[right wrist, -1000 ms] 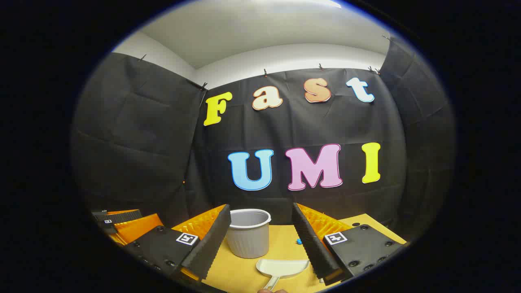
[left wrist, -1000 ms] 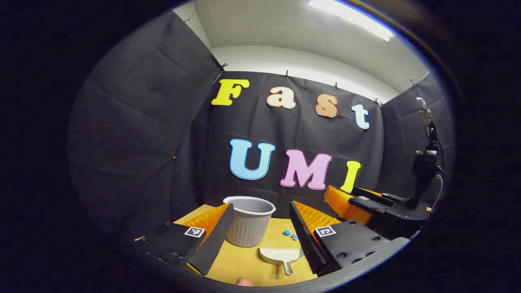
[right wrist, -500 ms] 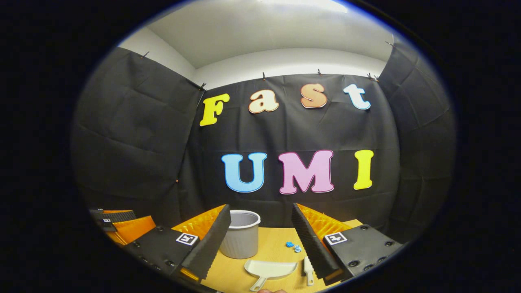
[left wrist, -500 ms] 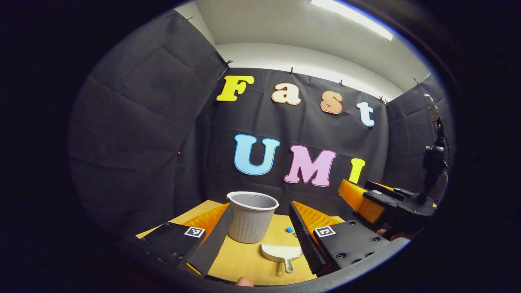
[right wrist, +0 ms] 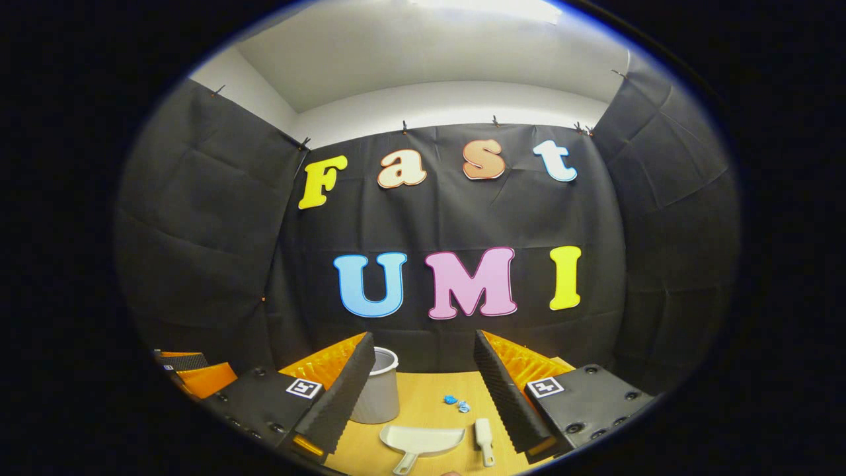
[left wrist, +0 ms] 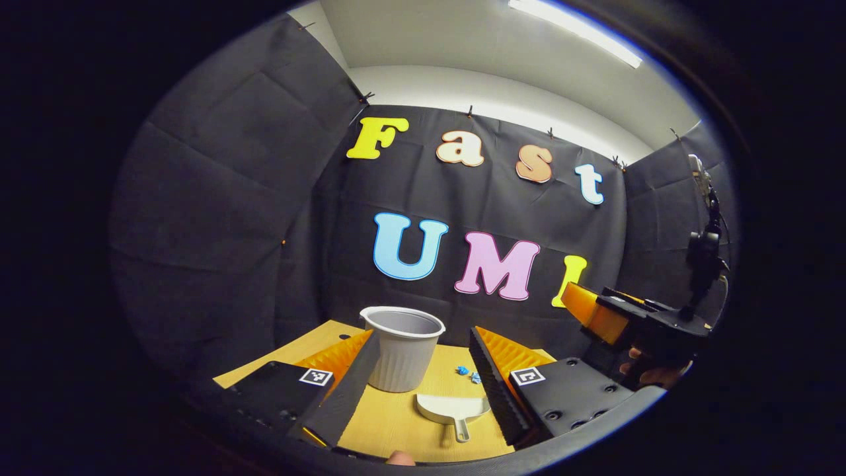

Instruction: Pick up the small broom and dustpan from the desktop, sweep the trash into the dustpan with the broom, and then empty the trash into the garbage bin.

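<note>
Where it lies flat, pale dustpan (right wrist: 423,441), short handle

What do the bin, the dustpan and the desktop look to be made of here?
The garbage bin looks like moulded plastic, matte grey, with a ribbed wall and a rolled rim. The dustpan also seems plastic: pale, smooth, one piece with its handle, faintly glossy. The desktop looks like light wood or a wood-look laminate; the tone is even and the grain is too faint to settle which.
</note>
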